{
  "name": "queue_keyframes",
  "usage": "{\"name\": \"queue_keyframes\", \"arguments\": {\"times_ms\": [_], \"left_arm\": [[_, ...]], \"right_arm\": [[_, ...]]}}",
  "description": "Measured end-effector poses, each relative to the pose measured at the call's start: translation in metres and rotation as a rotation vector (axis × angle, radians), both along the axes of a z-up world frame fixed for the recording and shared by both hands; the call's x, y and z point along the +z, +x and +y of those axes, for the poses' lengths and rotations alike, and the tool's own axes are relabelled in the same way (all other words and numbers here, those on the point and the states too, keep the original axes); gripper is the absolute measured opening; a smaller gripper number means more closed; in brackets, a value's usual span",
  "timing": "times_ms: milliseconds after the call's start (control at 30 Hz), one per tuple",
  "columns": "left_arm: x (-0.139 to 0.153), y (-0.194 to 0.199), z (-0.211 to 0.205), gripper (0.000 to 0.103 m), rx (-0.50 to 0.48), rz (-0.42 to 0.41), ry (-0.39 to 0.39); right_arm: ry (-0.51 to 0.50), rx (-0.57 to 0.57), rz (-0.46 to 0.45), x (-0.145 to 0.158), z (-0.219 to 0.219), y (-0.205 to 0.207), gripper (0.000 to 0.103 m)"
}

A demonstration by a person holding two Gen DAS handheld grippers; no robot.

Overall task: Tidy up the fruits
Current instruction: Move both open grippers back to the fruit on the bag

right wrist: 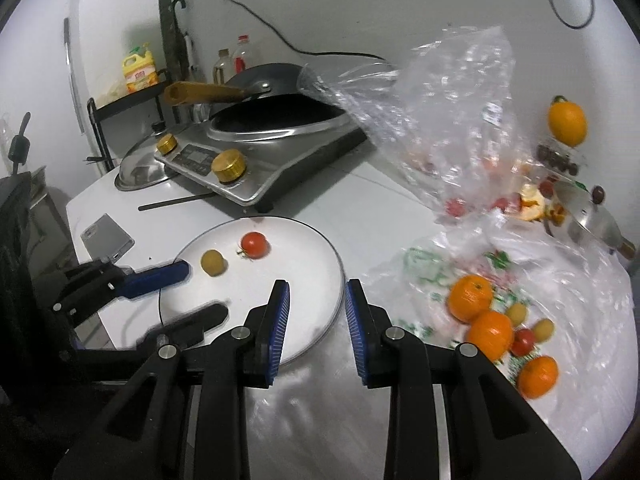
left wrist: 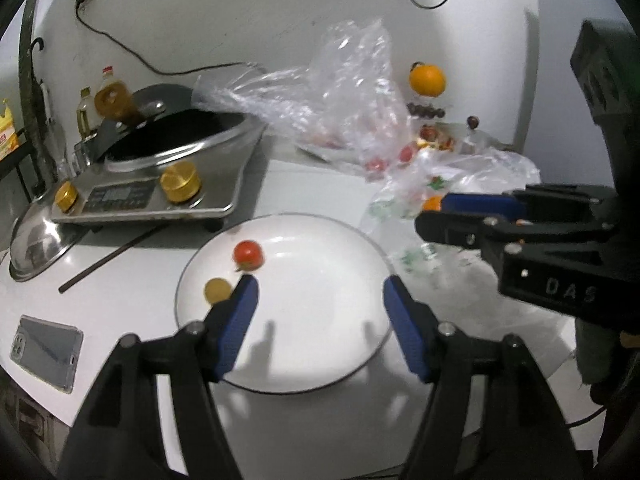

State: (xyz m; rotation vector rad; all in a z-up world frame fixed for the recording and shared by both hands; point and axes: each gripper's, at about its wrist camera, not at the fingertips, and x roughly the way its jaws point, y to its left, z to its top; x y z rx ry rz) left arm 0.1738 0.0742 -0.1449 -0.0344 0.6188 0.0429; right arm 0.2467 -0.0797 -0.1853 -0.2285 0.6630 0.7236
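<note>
Open right hand-held gripper (right wrist: 316,304) over plate (right wrist: 308,236) edge, tomato (right wrist: 255,244) on plate

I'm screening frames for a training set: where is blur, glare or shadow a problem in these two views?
Left wrist view: the clear plastic bag is smeared and glary, and the open left hand-held gripper casts finger shadows onto the white round plate. Right wrist view: the oranges on the printed plastic bag are motion-blurred; fisheye vignetting darkens the corners.
</note>
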Motion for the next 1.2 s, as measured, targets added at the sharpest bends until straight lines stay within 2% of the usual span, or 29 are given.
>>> {"name": "queue_keyframes", "arguments": {"times_ms": [300, 533, 733, 833, 1033, 1200], "left_arm": [[0.006, 0.000, -0.040, 0.067, -0.059, -0.002, 0.031], [0.010, 0.002, -0.070, 0.067, -0.079, -0.028, 0.080], [0.020, -0.001, -0.084, 0.067, -0.051, -0.115, 0.024], [0.024, 0.000, -0.092, 0.067, -0.041, -0.161, 0.033], [0.024, 0.006, -0.113, 0.067, -0.065, -0.189, 0.038], [0.019, 0.016, -0.130, 0.067, -0.077, -0.174, 0.043]], "right_arm": [[0.013, -0.063, -0.057, 0.011, -0.052, -0.011, 0.031], [0.031, -0.088, -0.064, 0.009, -0.089, -0.016, 0.031], [0.054, -0.113, -0.077, 0.010, -0.118, -0.014, 0.031], [0.060, -0.126, -0.091, 0.010, -0.132, -0.012, 0.031], [0.063, -0.154, -0.092, 0.006, -0.157, -0.003, 0.031], [0.064, -0.170, -0.082, -0.001, -0.174, 0.005, 0.032]]}}
